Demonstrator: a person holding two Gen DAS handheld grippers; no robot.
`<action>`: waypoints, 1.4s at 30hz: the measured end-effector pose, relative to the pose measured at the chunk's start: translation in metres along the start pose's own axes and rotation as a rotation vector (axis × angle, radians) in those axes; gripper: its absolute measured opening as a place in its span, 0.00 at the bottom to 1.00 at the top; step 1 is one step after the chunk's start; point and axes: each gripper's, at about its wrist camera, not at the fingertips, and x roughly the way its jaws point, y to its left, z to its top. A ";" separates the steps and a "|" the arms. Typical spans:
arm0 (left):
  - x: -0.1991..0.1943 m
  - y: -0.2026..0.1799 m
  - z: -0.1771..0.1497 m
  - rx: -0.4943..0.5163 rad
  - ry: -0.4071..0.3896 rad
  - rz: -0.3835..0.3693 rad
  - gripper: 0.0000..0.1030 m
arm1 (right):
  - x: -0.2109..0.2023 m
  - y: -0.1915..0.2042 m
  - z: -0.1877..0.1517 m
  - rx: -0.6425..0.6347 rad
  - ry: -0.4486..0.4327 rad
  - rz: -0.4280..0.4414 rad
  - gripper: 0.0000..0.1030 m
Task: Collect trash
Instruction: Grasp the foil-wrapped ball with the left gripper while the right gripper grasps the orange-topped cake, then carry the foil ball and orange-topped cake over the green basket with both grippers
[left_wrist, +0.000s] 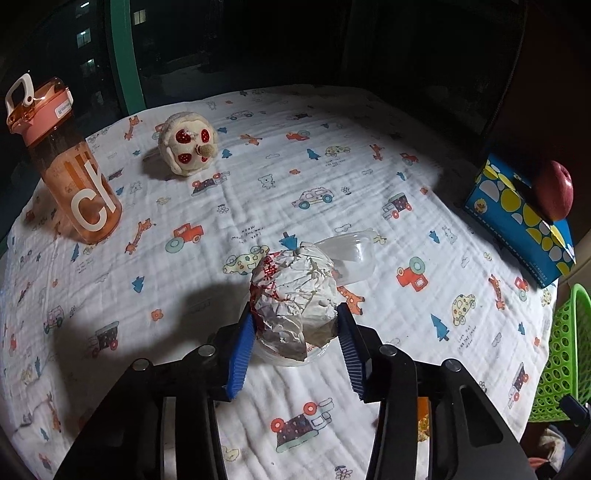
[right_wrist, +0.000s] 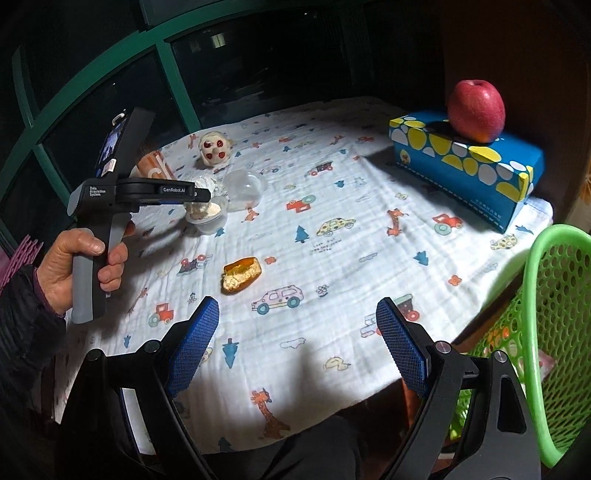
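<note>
Black gripper (right_wrist: 295, 350) — blue ribbed pads; seemingly quilted sleeve (right_wrist: 26, 317).

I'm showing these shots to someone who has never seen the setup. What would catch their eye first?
Probably the red apple perched on the blue spotted tissue box at the table's far right. Next, the left gripper with its blue pads closed on a crumpled foil wrapper mid-table, while the right gripper hangs open short of a half-eaten pastry. A green basket waits at the right edge.

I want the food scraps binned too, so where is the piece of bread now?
In the right wrist view, the piece of bread lies on the tablecloth, just ahead of the open right tongs.
</note>
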 end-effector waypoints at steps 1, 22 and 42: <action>-0.003 0.002 0.000 -0.003 -0.003 -0.005 0.41 | 0.003 0.002 0.000 -0.005 0.003 0.006 0.84; -0.078 0.038 -0.011 -0.079 -0.104 -0.065 0.41 | 0.111 0.055 0.015 -0.107 0.139 0.048 0.68; -0.082 0.034 -0.027 -0.078 -0.091 -0.081 0.41 | 0.122 0.061 0.014 -0.133 0.142 -0.028 0.38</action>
